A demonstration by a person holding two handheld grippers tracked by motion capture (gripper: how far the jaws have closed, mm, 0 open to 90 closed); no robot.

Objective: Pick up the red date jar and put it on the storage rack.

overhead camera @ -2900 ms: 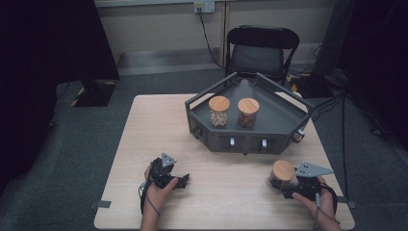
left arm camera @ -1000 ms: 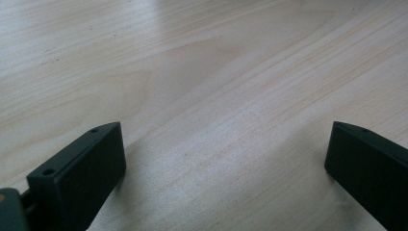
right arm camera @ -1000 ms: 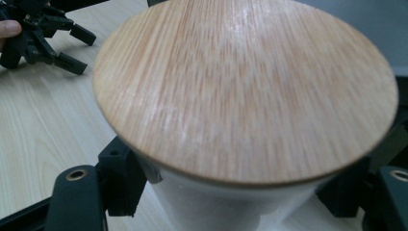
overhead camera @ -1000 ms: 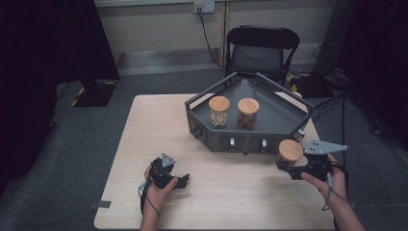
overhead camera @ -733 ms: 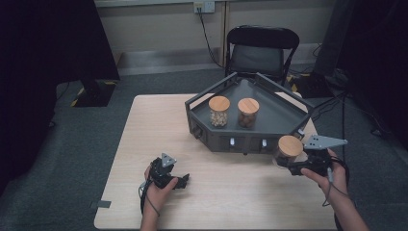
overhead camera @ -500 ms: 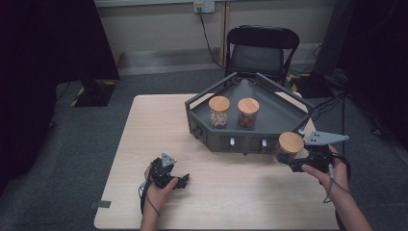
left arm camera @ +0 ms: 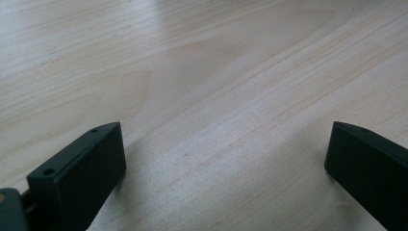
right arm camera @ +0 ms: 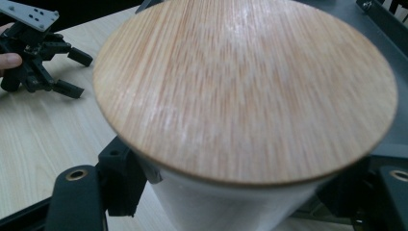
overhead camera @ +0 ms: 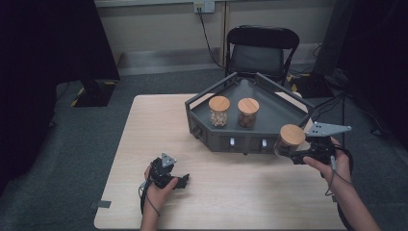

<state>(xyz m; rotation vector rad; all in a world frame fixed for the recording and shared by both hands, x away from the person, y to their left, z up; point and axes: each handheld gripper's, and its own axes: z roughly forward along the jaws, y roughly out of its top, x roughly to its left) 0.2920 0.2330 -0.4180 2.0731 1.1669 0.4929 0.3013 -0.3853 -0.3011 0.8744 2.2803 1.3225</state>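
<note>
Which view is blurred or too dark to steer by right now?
High view: sharp on the table, dark at both sides. Right gripper view: the held jar's wooden lid looms close, soft and slightly washed out. Left gripper view: tabletop sharp up close, hazier farther off.

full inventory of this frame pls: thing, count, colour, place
table: 1, light wood, centre
tray: 1, dark grey, angular, far right part of table
jars in tray: 2, clear with wooden lids, side by side in its left half
held jar: 1, wooden lid, at tray's front right corner
chair: 1, black, behind table
wall socket: 1, pale, back wall
left gripper: 1, black, open, low over bare table
right gripper: 1, black, shut on held jar
</note>
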